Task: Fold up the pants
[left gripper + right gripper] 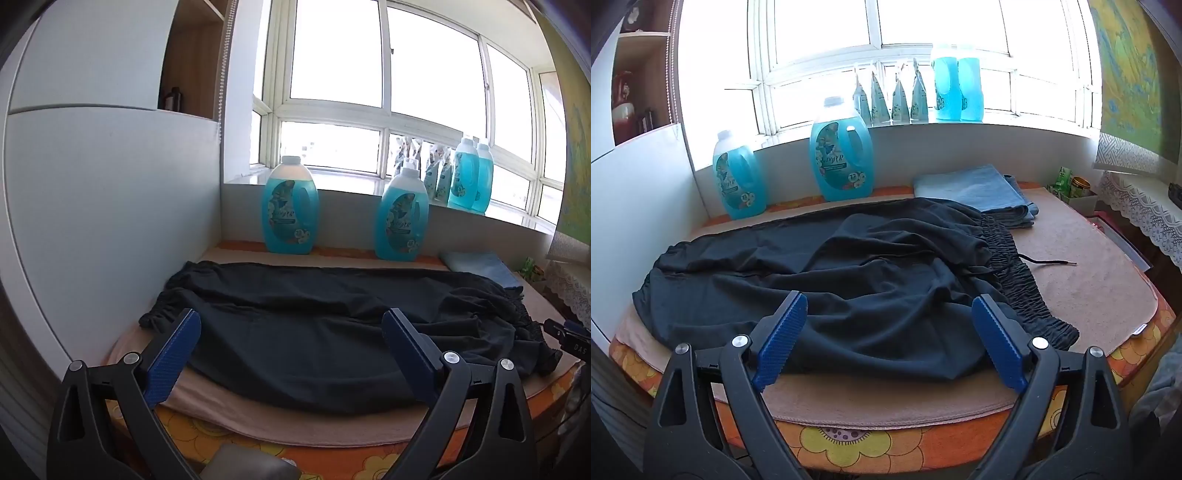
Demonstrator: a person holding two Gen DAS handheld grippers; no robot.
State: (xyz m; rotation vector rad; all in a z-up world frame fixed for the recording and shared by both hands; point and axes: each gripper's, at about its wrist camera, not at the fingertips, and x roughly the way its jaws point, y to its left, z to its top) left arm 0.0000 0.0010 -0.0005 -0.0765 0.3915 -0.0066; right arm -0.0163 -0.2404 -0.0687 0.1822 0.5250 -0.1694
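Note:
Black pants [314, 325] [827, 280] lie lengthwise on a beige towel [1082, 280], one leg laid over the other, cuffs at the left and the elastic waistband [1023, 291] with its drawstring at the right. My left gripper [291, 321] hovers open near the front edge, toward the cuff end, with nothing between its blue pads. Over the front edge close to the waistband, my right gripper [890, 306] is open too and holds nothing. Its tip [569, 336] shows at the right edge of the left wrist view.
Two blue detergent bottles [290, 210] [400, 218] stand behind the pants against the low wall. More bottles and pouches line the windowsill [1015, 123]. A folded blue cloth [975, 188] lies at the back right. A white cabinet wall [110, 221] closes the left side.

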